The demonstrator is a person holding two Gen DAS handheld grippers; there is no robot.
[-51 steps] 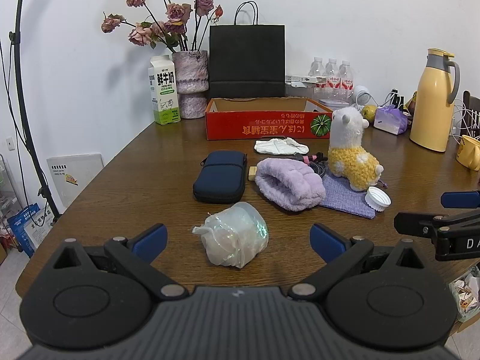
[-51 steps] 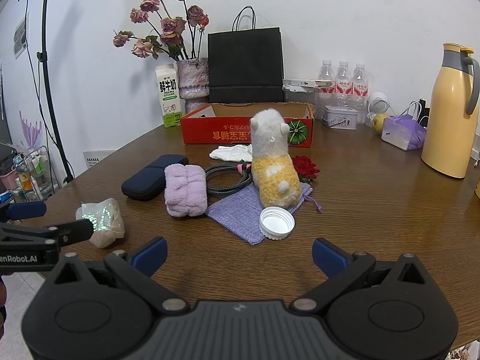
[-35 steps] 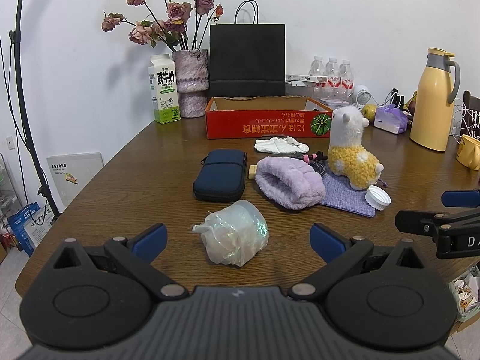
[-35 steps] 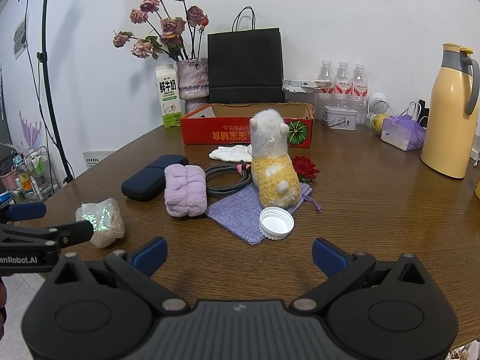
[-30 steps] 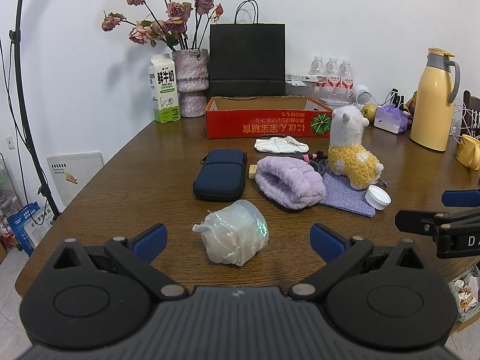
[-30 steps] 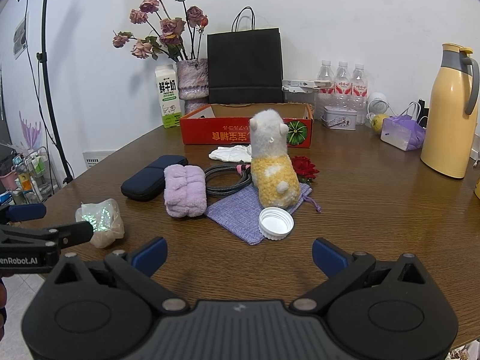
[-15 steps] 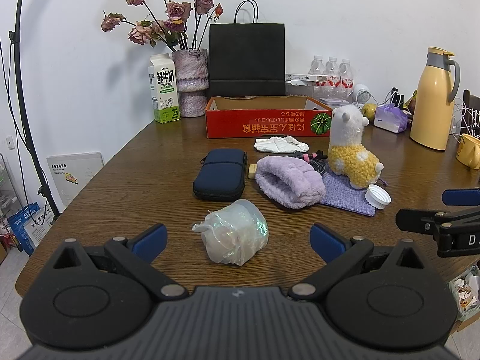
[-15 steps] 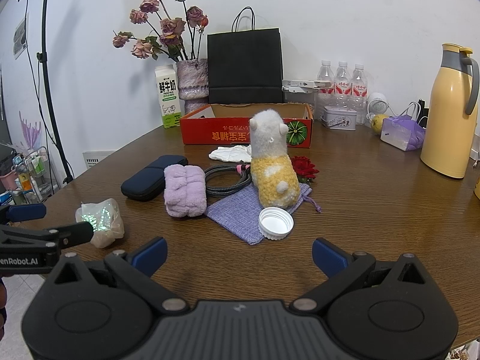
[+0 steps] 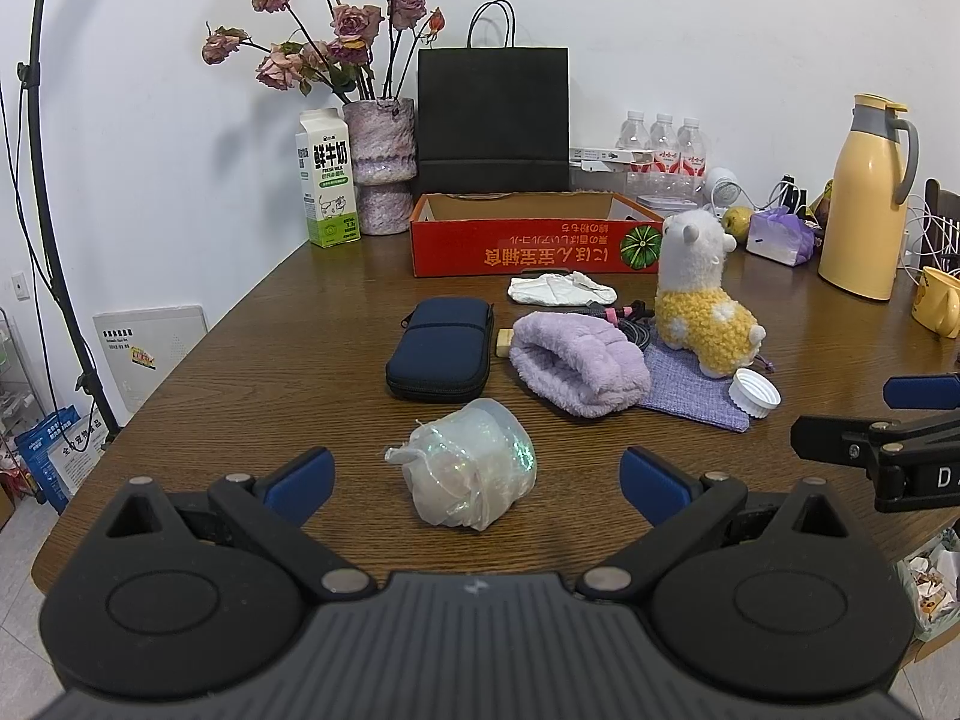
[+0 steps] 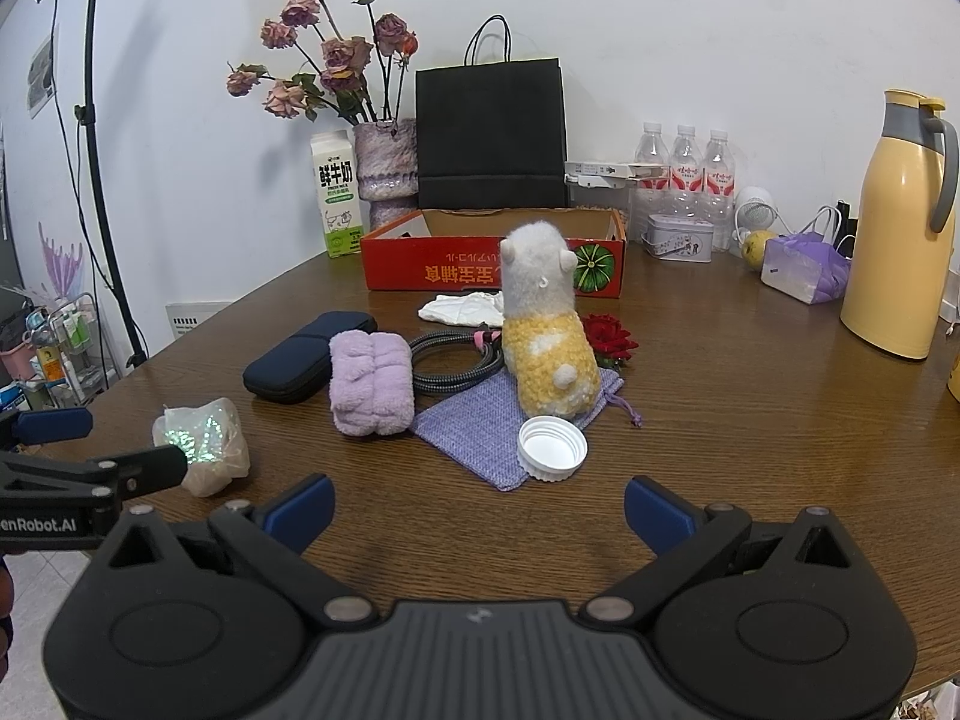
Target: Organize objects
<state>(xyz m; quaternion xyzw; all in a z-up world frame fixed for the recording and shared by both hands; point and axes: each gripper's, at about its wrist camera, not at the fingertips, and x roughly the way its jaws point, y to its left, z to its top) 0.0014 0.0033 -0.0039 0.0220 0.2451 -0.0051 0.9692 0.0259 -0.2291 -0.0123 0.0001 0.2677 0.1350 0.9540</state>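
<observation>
— Left claw (image 9: pixel 474 474)?
— Spread wide, empty, the iridescent pouch (image 9: pixel 468 471) lying between its fingers on the tabletop (image 9: pixel 300 324).
— Right claw (image 10: pixel 477 507)?
— Spread too, near the white cap (image 10: pixel 552 447).

Purples, yellows and one red box on a dark brown wood-grain table (image 9: pixel 252 360).

The plush alpaca (image 9: pixel 699 294) is white above, yellow with white spots below; the fuzzy roll (image 9: pixel 576 363) is lilac, the woven pouch (image 10: pixel 480 429) purple, the case (image 9: pixel 441 348) navy, the cap (image 10: pixel 552 449) white, the crinkled bag (image 9: pixel 471 474) iridescent white; each claw has blue fingertips (image 9: pixel 300 477).
</observation>
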